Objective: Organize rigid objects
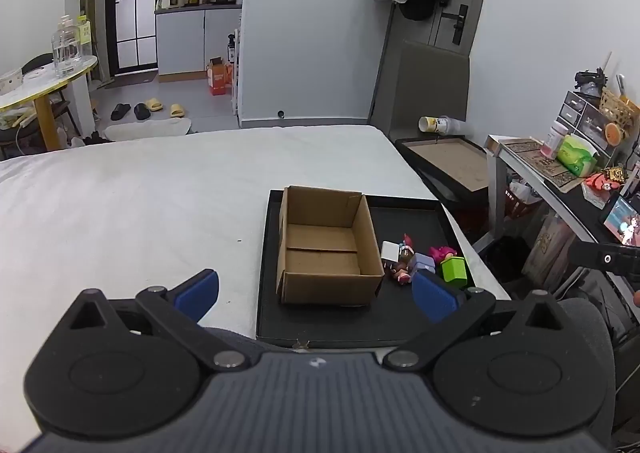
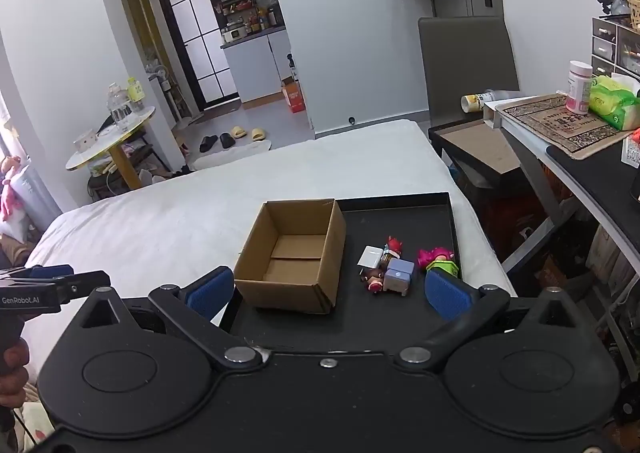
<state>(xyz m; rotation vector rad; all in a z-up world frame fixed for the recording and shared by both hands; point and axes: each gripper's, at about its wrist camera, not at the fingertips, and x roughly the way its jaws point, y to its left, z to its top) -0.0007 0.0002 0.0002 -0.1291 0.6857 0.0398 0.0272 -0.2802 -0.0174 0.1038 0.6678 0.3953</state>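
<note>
While both claws hang wide open and empty above the near edge of the bed [image 1: 140, 189], nothing yet moved into the box.

Far left: white bed surface, bare. Then the left claw [image 1: 316, 293], blue pads spread, angled downward, facing the cardboard box [image 1: 326, 249] almost head-on. Box open-topped, empty, standing on the left part of the black tray [image 1: 352, 327], long axis running near to far.

Right of the box, on the tray floor: a tight cluster of small rigid things. Leftmost a white charger plug [image 2: 371, 256], touching a small red-topped figure [image 2: 393, 245] just behind it; nearer, a brown figure lying down [image 2: 372, 280]; beside that a lilac cube-shaped toy [image 2: 399, 273]; further right a pink-haired figure [image 2: 434, 254] and a green block [image 1: 454, 268], the last partly hidden behind the right pad in both views.

Right claw [image 2: 330, 293] likewise spread, nothing between the pads, tilted downward over the tray's near rim. Left claw's body visible at the left edge of the right wrist view, so right claw standing to its right.

Deciding relation, as a judgement: cluster lying ahead and slightly right of the right claw, box ahead and left; right claw apparently the nearer one for a pick, then a short carry leftward over the box wall. Crowding likely the main difficulty, with pieces touching.
</note>
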